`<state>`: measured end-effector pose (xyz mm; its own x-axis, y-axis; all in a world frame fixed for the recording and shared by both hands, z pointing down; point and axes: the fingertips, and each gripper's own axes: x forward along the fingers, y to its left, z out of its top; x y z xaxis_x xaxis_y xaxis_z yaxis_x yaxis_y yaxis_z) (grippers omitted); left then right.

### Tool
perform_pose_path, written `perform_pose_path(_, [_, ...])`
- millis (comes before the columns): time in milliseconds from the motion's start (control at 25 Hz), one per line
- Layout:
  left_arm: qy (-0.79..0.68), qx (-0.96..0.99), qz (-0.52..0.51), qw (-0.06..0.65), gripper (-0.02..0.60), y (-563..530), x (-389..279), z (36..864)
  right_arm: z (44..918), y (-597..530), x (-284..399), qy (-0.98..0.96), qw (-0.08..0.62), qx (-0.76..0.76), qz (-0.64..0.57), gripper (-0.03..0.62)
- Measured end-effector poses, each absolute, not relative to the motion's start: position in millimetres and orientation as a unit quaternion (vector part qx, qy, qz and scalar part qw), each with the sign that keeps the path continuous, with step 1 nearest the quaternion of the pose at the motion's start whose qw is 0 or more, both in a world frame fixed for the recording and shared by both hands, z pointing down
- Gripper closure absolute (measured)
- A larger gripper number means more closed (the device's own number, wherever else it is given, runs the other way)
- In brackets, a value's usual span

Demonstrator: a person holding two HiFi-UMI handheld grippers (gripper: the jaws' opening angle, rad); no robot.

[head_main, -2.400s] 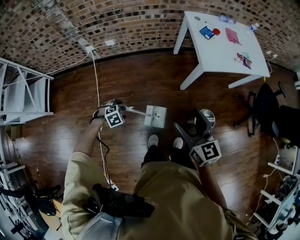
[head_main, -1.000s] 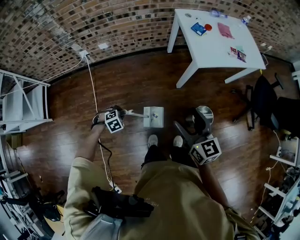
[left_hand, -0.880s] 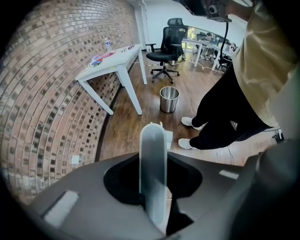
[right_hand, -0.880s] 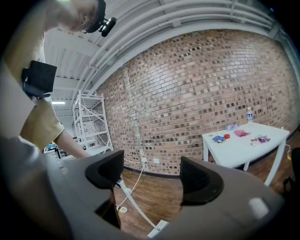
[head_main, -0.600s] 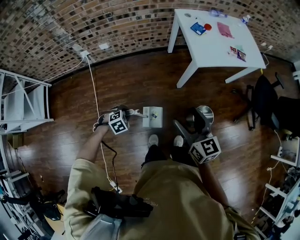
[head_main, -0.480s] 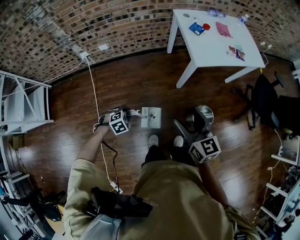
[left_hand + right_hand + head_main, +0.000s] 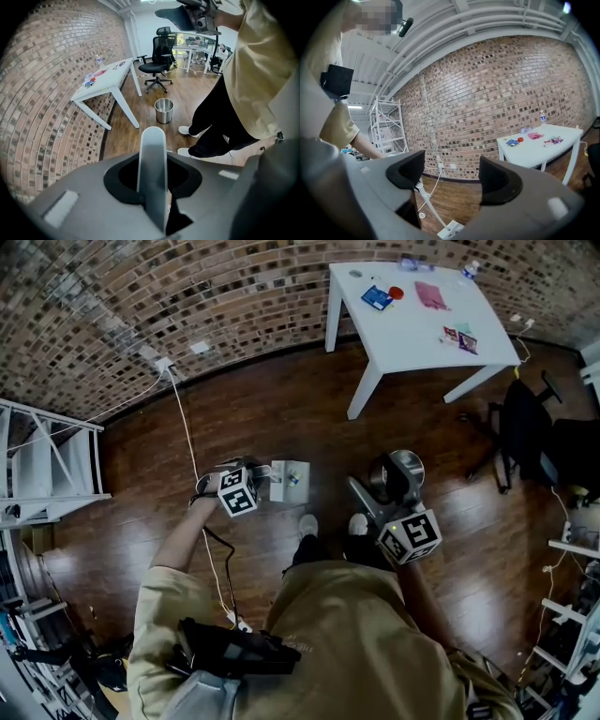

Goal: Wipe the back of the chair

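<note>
My left gripper [image 7: 255, 474] is shut on a white strip that looks like a wipe [image 7: 153, 164]. The strip stands up between the dark pads in the left gripper view. In the right gripper view the strip [image 7: 429, 206] runs down to a white box [image 7: 451, 229]. That box [image 7: 289, 481] shows just right of the left gripper, over the wooden floor. My right gripper [image 7: 380, 489] is open with nothing in it, held level in front of the person and aimed at the brick wall. The black office chair [image 7: 527, 442] stands far right, and it [image 7: 159, 65] is well away from both grippers.
A metal bin [image 7: 401, 468] stands by the person's feet. A white table [image 7: 412, 329] with small items is at the brick wall. A white shelf rack [image 7: 47, 460] is at the left. A white cable [image 7: 183, 418] runs from the wall socket across the floor.
My left gripper has moved right, closer to the white box, so the strip between them looks shorter. The right gripper has barely shifted. The head view has swung slightly.
</note>
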<state>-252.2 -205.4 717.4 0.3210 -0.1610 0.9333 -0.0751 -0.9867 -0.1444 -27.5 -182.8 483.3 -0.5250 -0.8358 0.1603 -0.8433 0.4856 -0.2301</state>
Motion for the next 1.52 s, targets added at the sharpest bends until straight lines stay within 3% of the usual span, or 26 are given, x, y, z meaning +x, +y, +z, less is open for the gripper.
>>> perform_pose_path(720, [0.110, -0.831, -0.544, 0.026, 0.505, -213, -211, 607, 459, -163, 31, -0.848, -0.040, 0.516, 0.114, 0.241])
perform_pose_path(1520, [0.095, -0.855, -0.504, 0.069, 0.503, -232, -119, 458, 436, -131, 119, -0.800, -0.090, 0.586, 0.096, 0.241])
